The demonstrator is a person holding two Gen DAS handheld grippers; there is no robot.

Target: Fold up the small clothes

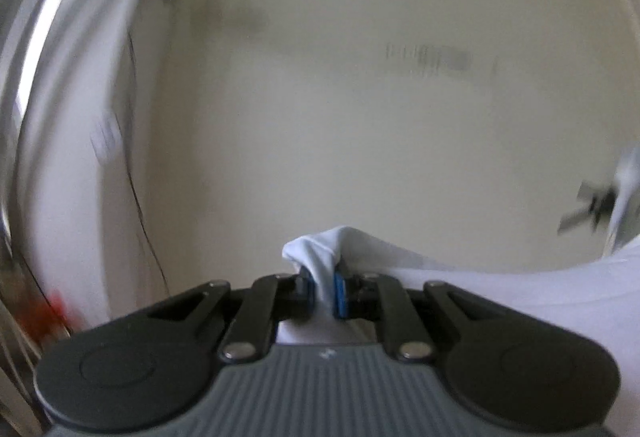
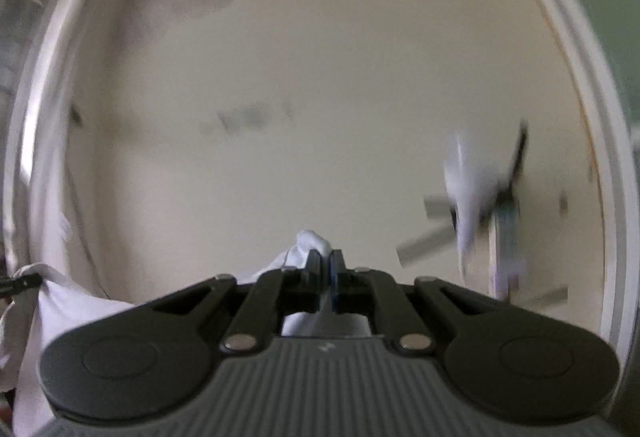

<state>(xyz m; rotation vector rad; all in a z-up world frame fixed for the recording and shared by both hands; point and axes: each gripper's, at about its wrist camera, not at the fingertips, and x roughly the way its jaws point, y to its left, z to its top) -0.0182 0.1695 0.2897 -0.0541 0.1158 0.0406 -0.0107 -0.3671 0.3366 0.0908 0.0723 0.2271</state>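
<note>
A: What has each gripper got?
B: The left gripper (image 1: 322,283) pinches a bunched white cotton garment (image 1: 520,289). The right gripper (image 2: 328,273), jaws together, clamps its other corner, the cloth trailing left.

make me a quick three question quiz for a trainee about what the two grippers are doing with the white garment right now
1. True or false: the left gripper is shut on a bunched edge of the white garment.
2. Multiple choice: in the right wrist view, the right gripper is
A. wide open with nothing between its fingers
B. shut on the white garment
C. shut on a wooden spoon
3. Fill in: in the left wrist view, the garment trails away from the jaws toward the picture's ____ side.

Key:
1. True. Cloth is pinched between the blue pads.
2. B. A tuft of cloth sticks out past the closed fingers.
3. Right.
</note>
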